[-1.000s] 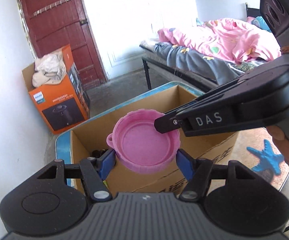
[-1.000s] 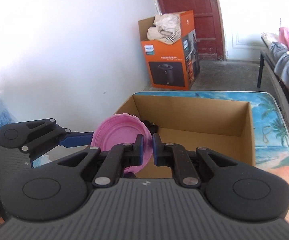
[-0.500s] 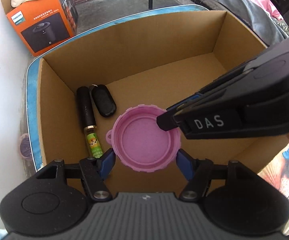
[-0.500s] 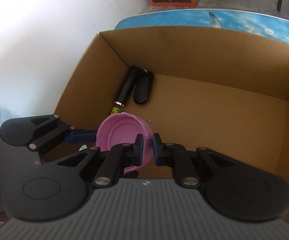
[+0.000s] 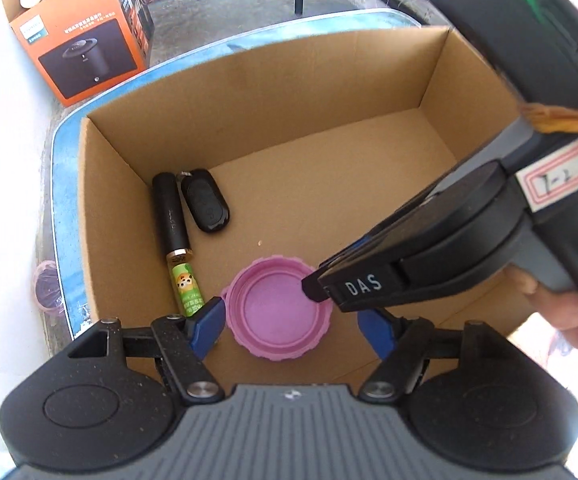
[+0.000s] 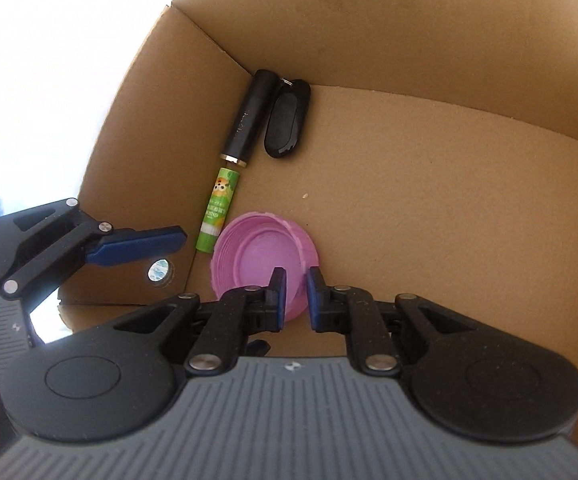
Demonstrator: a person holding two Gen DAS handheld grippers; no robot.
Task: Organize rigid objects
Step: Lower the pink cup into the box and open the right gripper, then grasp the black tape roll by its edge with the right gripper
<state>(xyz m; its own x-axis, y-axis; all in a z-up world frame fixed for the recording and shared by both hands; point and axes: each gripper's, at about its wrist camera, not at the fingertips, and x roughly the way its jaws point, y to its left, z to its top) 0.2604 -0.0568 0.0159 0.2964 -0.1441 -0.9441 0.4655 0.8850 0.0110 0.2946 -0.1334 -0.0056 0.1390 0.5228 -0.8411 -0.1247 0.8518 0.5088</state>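
Note:
A pink plastic lid [image 5: 279,308] [image 6: 257,256] lies low inside the open cardboard box [image 5: 289,80] [image 6: 409,32], near its front left corner. My left gripper [image 5: 291,316] straddles the lid with its jaws opening. Its blue pads [image 5: 209,322] stand clear of the lid on the right side. My right gripper [image 6: 297,284] [image 5: 313,290] is shut on the lid's right rim, its jaws just starting to ease. A black tube [image 5: 171,216], a black key fob [image 5: 205,206] and a green lip balm [image 5: 185,288] lie along the left wall.
The box stands on a table with a blue beach print [image 5: 65,200]. An orange appliance carton [image 5: 89,40] sits on the floor behind. A hand [image 5: 569,308] holds the right gripper. The right half of the box floor [image 6: 449,200] is bare cardboard.
Both grippers tipped downward and carried the lid from above the box rim down into the box. The left pads have since spread away from the lid.

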